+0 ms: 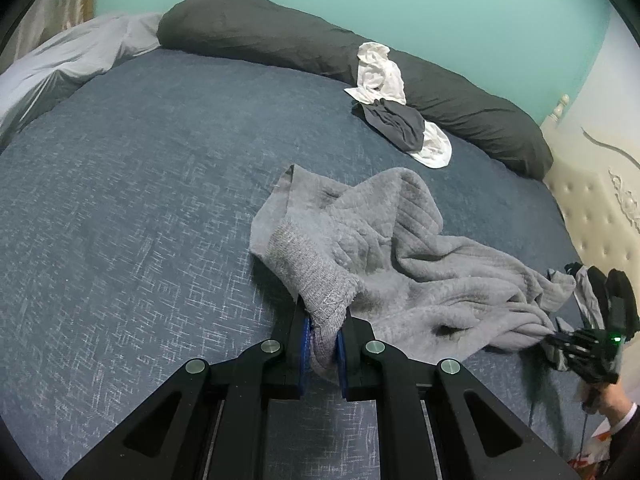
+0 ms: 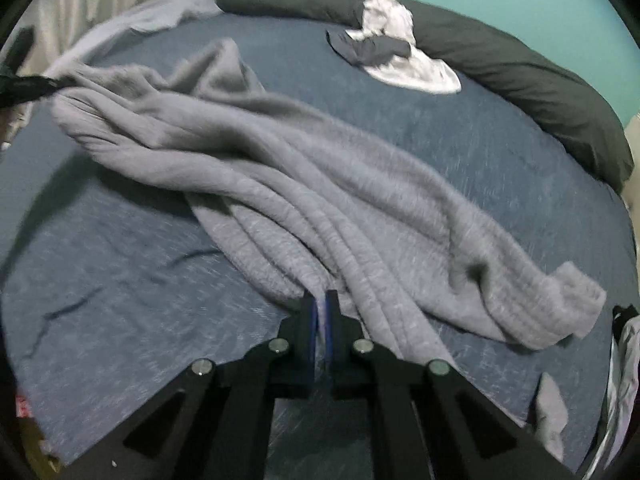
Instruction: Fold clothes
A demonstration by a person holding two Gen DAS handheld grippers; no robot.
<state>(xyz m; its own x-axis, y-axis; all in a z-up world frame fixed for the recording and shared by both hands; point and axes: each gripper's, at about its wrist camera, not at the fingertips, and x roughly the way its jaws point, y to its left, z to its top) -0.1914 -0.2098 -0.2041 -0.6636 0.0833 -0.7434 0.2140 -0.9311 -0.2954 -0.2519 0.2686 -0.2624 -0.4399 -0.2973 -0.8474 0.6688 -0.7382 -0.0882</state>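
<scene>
A grey knit sweater (image 1: pixel 384 248) lies crumpled across the blue bed cover (image 1: pixel 120 200). My left gripper (image 1: pixel 322 336) is shut on its ribbed hem, which bunches up between the blue pads. At the far right of the left wrist view my right gripper (image 1: pixel 554 336) pinches the sweater's other end, with a hand (image 1: pixel 616 404) behind it. In the right wrist view the sweater (image 2: pixel 320 168) stretches diagonally. The right gripper (image 2: pixel 322 308) has its jaws nearly together on a thin fold of grey fabric. The left gripper (image 2: pixel 54 82) shows dark at the upper left, holding the far end.
A long dark grey pillow (image 1: pixel 320 40) runs along the teal wall. White and dark garments (image 1: pixel 396 100) lie piled against it. A light grey sheet (image 1: pixel 60 64) is bunched at the far left. A cream tufted headboard (image 1: pixel 592 208) and dark clothes (image 1: pixel 600 292) border the right.
</scene>
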